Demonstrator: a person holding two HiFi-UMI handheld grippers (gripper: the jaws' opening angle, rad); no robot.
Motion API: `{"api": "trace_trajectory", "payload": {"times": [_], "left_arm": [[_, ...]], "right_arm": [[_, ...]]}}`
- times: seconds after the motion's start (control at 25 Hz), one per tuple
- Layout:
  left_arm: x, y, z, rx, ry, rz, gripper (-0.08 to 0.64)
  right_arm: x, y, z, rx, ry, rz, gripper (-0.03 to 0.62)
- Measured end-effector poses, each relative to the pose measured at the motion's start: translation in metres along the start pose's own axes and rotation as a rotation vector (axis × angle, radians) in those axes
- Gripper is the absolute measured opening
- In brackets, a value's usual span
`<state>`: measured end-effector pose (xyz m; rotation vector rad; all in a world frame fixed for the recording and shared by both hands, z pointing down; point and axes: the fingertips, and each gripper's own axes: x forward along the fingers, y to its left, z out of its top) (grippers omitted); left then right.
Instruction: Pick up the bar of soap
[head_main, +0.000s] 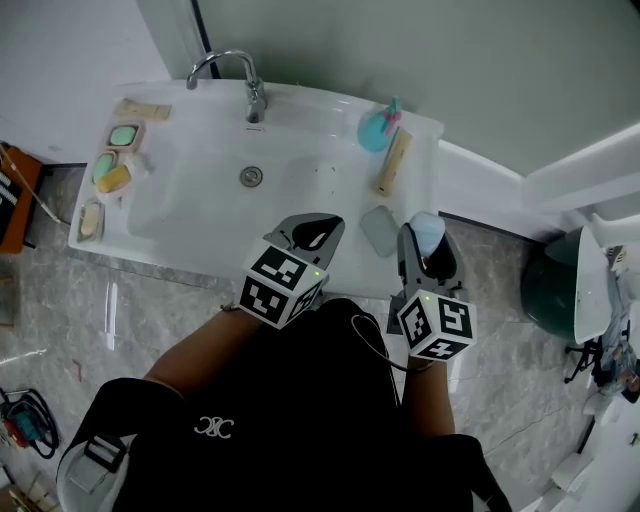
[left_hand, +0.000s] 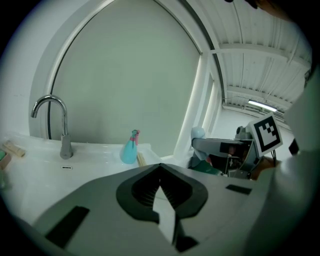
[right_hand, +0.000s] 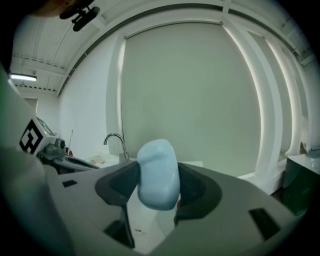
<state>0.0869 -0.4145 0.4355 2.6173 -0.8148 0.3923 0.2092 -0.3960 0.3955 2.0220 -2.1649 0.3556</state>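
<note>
Right tool (right_hand: 160, 185) grips the pale blue bar of soap (right_hand: 158, 160), lower centre of the frame; left tool (left_hand: 160, 186) sits closed, empty.

The right gripper (head_main: 426, 243) holds a pale blue bar of soap (head_main: 427, 228) over the front right corner of the white sink (head_main: 200, 255). The left gripper (head_main: 313, 236) hangs beside it over the front rim, its jaws seemingly together. A teal spray bottle (head_main: 378, 128) stands at the back right, right of the tap (head_main: 240, 78).

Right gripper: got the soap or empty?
Holding it. The right gripper has its fingers closed on both sides of the pale blue bar of soap, which stands upright between them.
</note>
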Motion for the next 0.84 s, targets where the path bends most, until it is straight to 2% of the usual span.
{"api": "trace_trajectory", "payload": {"times": [0.84], "left_arm": [[0.004,-0.014,-0.002,0.015,0.009,-0.011,0.009]], "right_arm": [[-0.011,-0.007,-0.011,-0.003,0.013,-0.005,0.242]]}}
